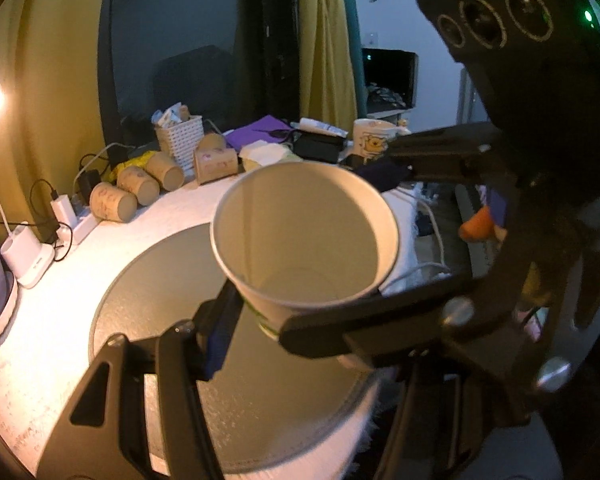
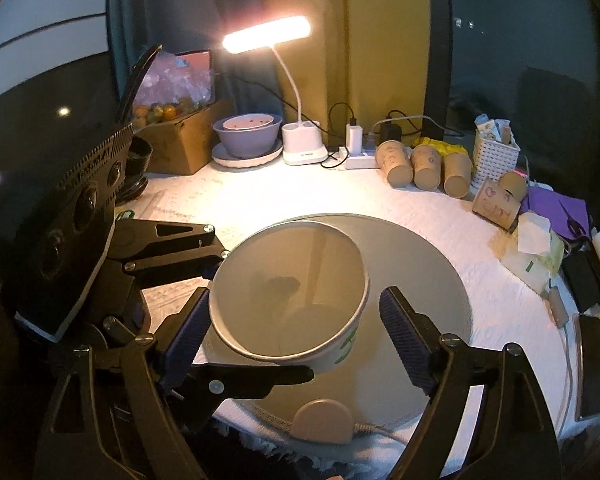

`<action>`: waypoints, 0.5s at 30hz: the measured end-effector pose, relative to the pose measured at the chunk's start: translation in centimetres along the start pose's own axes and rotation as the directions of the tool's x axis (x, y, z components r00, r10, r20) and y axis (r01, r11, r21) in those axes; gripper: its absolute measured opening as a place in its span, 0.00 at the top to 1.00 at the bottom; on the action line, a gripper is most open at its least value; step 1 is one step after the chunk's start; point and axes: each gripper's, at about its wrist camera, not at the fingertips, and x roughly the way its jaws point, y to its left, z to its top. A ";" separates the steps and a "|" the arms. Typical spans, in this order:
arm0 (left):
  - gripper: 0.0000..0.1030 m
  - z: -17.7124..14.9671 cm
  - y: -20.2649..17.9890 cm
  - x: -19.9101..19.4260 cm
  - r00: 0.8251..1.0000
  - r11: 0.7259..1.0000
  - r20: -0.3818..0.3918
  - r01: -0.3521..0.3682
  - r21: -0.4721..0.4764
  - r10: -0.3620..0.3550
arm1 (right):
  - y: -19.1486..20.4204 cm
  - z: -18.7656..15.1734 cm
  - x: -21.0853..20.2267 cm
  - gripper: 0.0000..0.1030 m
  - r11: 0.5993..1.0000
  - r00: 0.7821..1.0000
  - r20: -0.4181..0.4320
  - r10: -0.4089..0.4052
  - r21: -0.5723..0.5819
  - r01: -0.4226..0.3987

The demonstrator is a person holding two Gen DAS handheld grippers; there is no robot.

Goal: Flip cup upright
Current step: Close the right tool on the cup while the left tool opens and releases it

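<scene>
The left gripper (image 1: 260, 320) clamps the paper cup (image 1: 304, 236), mouth up over the grey mat (image 1: 148, 312) (contact unclear), while the right gripper (image 2: 296, 324) straddles it unclenched, so squeezing harder could crumple it, or an early release tip it.

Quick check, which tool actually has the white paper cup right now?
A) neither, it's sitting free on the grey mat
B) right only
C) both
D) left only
D: the left tool has its fingers pressed on both sides of the white paper cup, mouth up over the grey mat, while the right tool straddles it with a visible gap at its right pad.
</scene>
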 end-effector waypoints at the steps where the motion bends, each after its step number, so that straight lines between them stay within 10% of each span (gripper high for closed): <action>1: 0.43 -0.1 -0.3 -0.1 1.000 1.000 0.001 0.004 0.004 -0.004 | 0.3 -0.1 0.0 0.16 1.000 1.000 -0.005 -0.003 -0.010 0.003; 15: 0.42 -0.4 -2.1 -1.4 0.999 0.999 0.010 0.037 0.020 -0.037 | 1.6 -1.7 -1.4 0.26 0.999 1.000 0.013 0.019 -0.026 -0.019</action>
